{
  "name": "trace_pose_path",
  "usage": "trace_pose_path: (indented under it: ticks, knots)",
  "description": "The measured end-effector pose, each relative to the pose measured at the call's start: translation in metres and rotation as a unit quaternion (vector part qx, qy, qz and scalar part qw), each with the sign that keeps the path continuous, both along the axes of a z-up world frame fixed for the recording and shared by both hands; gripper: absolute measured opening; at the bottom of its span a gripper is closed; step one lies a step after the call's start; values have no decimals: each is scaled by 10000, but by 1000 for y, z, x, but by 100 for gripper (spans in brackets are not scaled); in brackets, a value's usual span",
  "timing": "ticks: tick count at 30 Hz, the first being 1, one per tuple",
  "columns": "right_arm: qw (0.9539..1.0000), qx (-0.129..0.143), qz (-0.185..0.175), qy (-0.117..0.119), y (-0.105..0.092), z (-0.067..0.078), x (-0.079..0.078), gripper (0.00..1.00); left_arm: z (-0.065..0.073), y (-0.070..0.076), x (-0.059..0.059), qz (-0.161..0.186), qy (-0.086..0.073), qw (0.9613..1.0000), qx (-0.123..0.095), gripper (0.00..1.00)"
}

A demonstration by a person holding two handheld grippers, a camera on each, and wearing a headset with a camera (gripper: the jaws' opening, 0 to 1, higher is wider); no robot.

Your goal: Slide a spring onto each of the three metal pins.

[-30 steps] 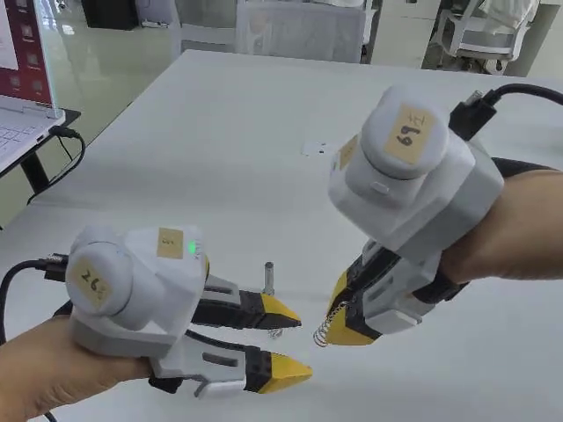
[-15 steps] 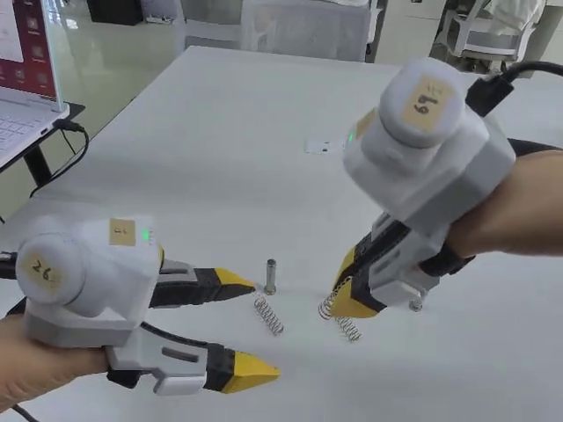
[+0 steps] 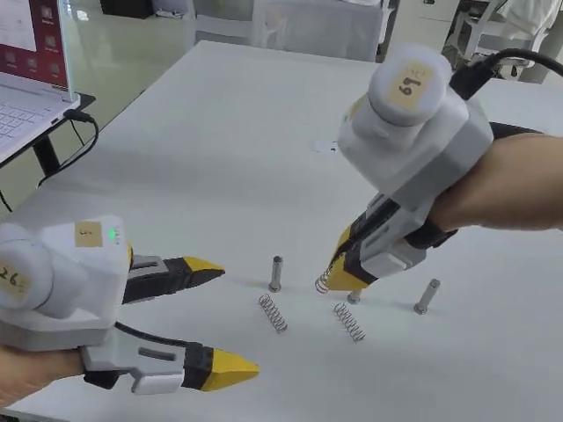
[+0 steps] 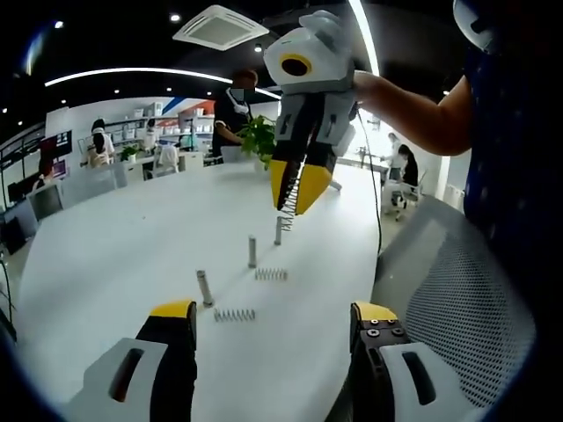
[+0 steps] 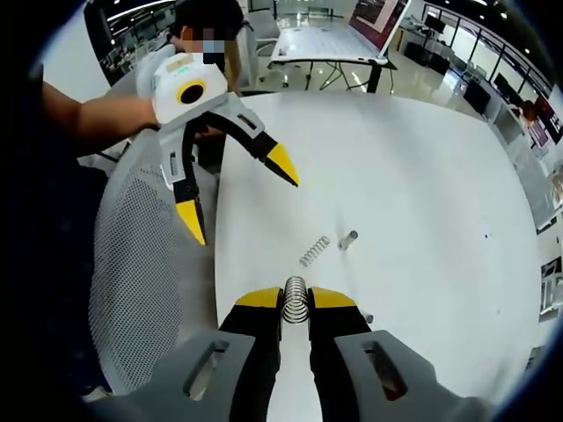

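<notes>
Head view, right gripper fingers clamped on a spring over a pin, left gripper fingers apart.

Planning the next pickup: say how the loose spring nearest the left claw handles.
Lying on its side on the smooth table, the loose spring would probably roll or skid. Its thin open coils look light and may squash if pinched hard.

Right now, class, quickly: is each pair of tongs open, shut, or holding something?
The left tongs are open and empty.
The right tongs are shut on a spring.
</notes>
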State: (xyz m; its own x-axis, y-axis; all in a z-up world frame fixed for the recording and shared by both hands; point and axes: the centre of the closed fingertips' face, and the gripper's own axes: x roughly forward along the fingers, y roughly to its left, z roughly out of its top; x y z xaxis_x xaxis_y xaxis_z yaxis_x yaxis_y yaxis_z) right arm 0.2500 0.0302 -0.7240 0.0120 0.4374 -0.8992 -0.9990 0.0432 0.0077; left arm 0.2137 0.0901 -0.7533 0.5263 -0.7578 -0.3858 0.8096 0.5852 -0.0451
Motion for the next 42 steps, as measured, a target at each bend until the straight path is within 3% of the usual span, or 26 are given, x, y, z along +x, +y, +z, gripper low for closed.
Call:
trace_pose_path:
  ticks: [7, 11, 17, 31, 42]
  knots:
    - [9999, -73, 38, -109, 12, 0, 19, 9, -1, 5, 0, 187, -24, 9998, -113, 71]
    - [9991, -261, 69, -320, 16, -4, 30, 9, 1, 6, 0, 259, -48, 9995, -178, 73]
    - [9979, -466, 151, -431, 23, -13, 44, 9, 4, 4, -1, 286, -99, 9992, -244, 75]
    - [9974, -631, 165, -306, 48, -39, 61, 9, 5, -4, -5, 247, -97, 9992, -315, 79]
    - [9968, -766, 158, -173, 52, -52, 65, 9, 6, -4, -3, 298, -102, 9989, -351, 81]
